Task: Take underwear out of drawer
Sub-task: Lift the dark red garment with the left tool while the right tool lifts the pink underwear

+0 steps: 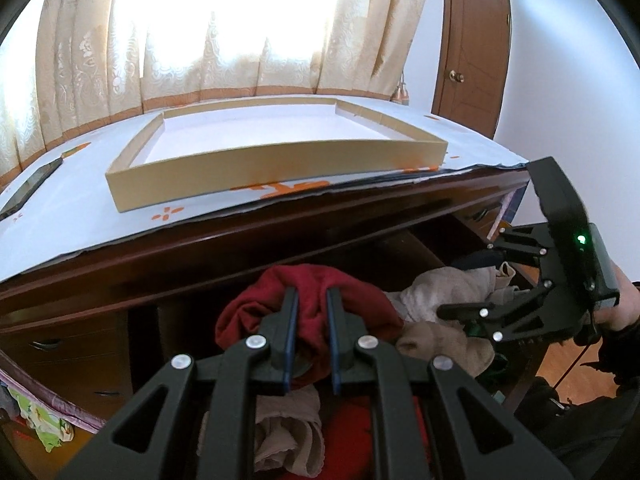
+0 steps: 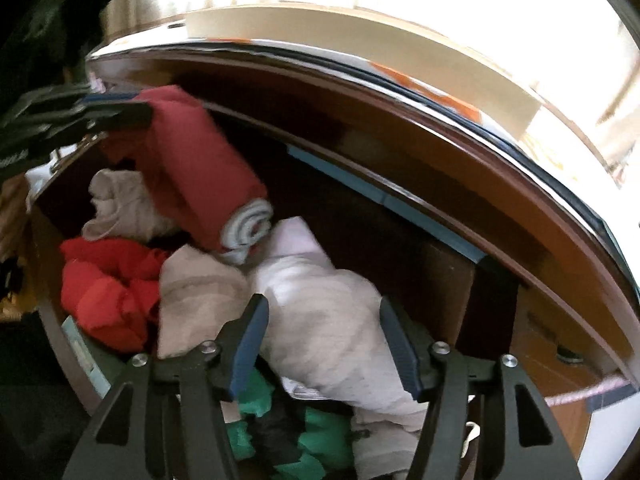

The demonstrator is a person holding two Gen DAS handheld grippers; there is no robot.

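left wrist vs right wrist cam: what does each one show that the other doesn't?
Left wrist only: the shallow tray's white inside, a phone on the dresser top, the curtains and the door.

Right wrist only: green cloth under the open right gripper, a white bundle between its jaws, untouched, and a bright red piece.

Both: the open drawer, beige cloth and the left gripper shut on the dark red garment.

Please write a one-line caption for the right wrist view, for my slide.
Open right gripper above pale underwear in the drawer; left gripper holds a dark red garment.
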